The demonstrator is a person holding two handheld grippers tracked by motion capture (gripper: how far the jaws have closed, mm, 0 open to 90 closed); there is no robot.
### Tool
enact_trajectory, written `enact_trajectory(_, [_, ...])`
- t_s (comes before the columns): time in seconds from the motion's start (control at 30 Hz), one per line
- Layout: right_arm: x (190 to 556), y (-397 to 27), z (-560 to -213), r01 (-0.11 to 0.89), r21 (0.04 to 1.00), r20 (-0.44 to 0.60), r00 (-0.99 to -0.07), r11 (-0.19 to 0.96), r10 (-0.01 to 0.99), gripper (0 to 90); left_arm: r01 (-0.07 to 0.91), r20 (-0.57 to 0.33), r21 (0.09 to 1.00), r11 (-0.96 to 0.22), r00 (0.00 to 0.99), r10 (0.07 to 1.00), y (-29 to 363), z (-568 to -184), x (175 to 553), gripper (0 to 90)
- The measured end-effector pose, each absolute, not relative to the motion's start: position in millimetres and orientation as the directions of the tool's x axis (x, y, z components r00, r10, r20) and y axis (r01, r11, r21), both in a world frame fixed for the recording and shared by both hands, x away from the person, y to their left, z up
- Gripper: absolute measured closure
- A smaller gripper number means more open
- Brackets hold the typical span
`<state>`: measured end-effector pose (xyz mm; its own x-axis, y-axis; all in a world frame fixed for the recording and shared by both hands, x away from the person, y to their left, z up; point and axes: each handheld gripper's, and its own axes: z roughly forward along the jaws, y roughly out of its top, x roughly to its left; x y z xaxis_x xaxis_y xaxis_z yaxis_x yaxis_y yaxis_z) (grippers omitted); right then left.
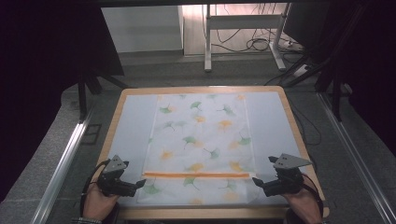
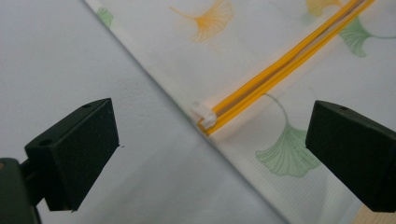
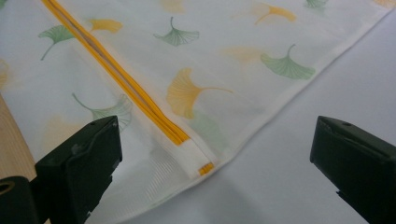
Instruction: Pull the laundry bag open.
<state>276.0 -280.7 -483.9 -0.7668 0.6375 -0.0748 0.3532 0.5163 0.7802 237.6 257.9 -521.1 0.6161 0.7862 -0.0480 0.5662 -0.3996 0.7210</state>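
**Thin bag, flat on the mat: the pinch is easy to miss**

Nearest you, both grippers sit at the table's near edge with jaws spread wide and nothing between them. Your left gripper (image 1: 138, 185) is just beside the near-left corner of the zip bag (image 1: 201, 144), your right gripper (image 1: 256, 181) just beside the near-right corner. The bag lies flat on the pale mat (image 1: 130, 126), running from the near edge toward the far edge, its orange zipper (image 1: 196, 175) crossing close to your grippers.

The likely trouble is the bag's thinness: it lies flush on the mat, so your jaws may close on air, or catch the mat along with the fabric. Pull one corner harder and the bag could skew or bunch.

The left gripper view gives you the white slider (image 2: 204, 115) at the zipper's end, which is too small to make out from above. The right gripper view shows the zipper's other end tucked under a fabric tab (image 3: 194, 156). The high view alone shows the bag's whole outline and the table's wooden rim (image 1: 205, 88).
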Motion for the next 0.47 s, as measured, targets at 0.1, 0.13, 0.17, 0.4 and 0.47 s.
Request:
enact_trajectory(0.1, [278.1, -284.6, -484.7, 0.358, 0.786, -0.068, -0.760, 0.504, 0.646, 2.2, 0.573, -0.048, 0.717, -0.396, 0.608, 0.793, 259.2, -522.1, 238.2, 2.3])
enact_trajectory(0.13, [278.5, -285.1, -484.9, 0.359, 0.788, -0.065, -0.760, 0.501, 0.646, 2.2, 0.574, -0.048, 0.718, -0.394, 0.605, 0.794, 259.2, -522.1, 238.2, 2.6])
enact_trajectory(0.17, [278.8, -285.7, -485.2, 0.362, 0.786, -0.064, -0.758, 0.501, 0.649, 2.2, 0.576, -0.045, 0.714, -0.399, 0.605, 0.795, 258.9, -522.2, 238.1, 2.8])
enact_trajectory(0.4, [280.7, -285.4, -488.2, 0.367, 0.775, -0.069, -0.759, 0.514, 0.648, 2.3, 0.577, -0.031, 0.705, -0.412, 0.606, 0.795, 256.8, -522.5, 238.9, 3.1])
enact_trajectory(0.47, [281.2, -285.5, -488.8, 0.367, 0.773, -0.073, -0.759, 0.518, 0.647, 2.3, 0.579, -0.031, 0.703, -0.413, 0.604, 0.796, 256.7, -522.7, 239.0, 3.5])
